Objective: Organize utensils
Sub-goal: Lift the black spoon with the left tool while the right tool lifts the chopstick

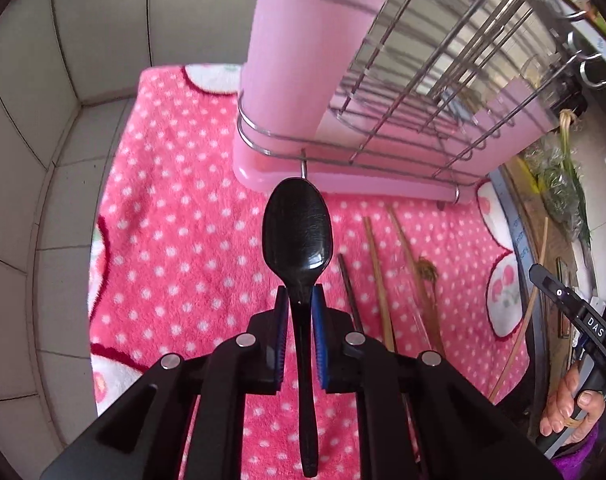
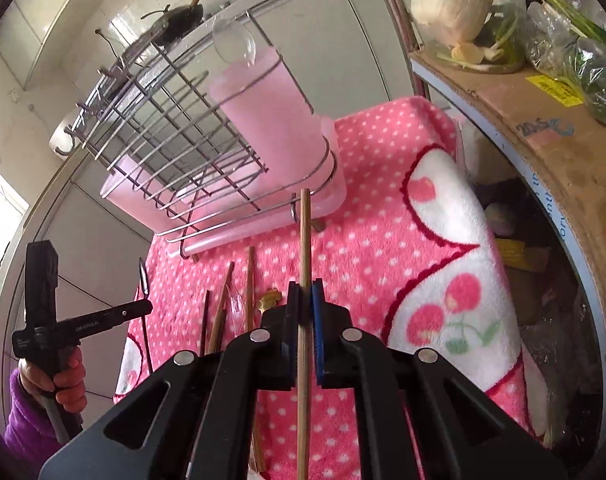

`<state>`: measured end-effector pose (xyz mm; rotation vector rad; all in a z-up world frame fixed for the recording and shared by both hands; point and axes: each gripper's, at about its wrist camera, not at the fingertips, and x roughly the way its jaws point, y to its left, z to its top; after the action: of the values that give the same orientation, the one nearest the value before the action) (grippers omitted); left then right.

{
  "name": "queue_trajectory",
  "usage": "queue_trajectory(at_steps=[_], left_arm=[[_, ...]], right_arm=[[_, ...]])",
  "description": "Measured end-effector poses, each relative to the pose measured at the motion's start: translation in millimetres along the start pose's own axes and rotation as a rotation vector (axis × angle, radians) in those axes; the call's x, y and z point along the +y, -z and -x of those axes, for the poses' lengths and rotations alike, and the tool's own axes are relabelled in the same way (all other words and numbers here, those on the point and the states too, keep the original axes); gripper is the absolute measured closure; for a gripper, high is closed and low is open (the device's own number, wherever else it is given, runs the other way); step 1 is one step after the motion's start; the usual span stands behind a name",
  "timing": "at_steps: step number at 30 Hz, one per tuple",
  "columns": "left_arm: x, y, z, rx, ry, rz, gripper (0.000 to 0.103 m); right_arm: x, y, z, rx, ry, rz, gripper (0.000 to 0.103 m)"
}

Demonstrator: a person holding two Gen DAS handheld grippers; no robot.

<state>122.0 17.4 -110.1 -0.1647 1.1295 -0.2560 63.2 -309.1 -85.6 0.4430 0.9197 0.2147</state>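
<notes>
Utensils are held in both grippers and also lie loose on the towel (image 1: 175, 208). The left gripper (image 1: 299, 308) is pinching a black spoon (image 1: 297, 232) at the neck, bowl forward, handle trailing back between the fingers; it is held above the towel, just short of the rack (image 1: 423, 92). The right gripper (image 2: 304, 300) is pinching a chopstick (image 2: 305, 240) across its shaft, tip pointing toward the rack base. Several more chopsticks (image 1: 377, 264) lie side by side on the towel in front of the rack.

The pink cup (image 1: 307, 64) at the rack's end is judged the destination. A clear spoon (image 2: 235, 42) appears already seated in a cup in the right view; whether it is the same cup cannot be told.

For the step in hand, the following is advised:
- The spoon is to be raised above the cup rim before being tilted handle-down.
- The wire ring around the cup is to be cleared, since snagging is likely.
- Release is to be made only once the handle is inside the cup.
- The chopstick is to be kept apart from the left gripper until the spoon is placed.
</notes>
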Motion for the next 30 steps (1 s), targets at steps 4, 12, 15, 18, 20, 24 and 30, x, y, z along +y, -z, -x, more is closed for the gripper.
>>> queue_trajectory(at_steps=[4,12,15,18,20,24,30], left_arm=[[1,8,29,-0.156,0.022,-0.012,0.092],[-8,15,69,-0.332,0.057,-0.044,0.092],[-12,18,77,-0.37,0.077,-0.05,0.092],[-12,20,86,-0.41,0.092,-0.052,0.092],[-11,22,96,-0.437,0.095,-0.057,0.092],[-12,21,111,-0.478,0.096,-0.065,0.092],[-13,12,138,-0.545,0.111,-0.063,0.092]], right_arm=[[5,-5,17,-0.059,-0.007,0.024,0.097],[11,-10,35,-0.155,-0.001,0.04,0.097],[14,-9,39,-0.185,0.023,0.062,0.097],[16,-8,43,-0.203,0.027,0.067,0.097],[18,-8,44,-0.211,0.032,0.08,0.097],[25,-12,51,-0.231,0.032,0.099,0.097],[41,-29,69,-0.275,0.021,0.143,0.097]])
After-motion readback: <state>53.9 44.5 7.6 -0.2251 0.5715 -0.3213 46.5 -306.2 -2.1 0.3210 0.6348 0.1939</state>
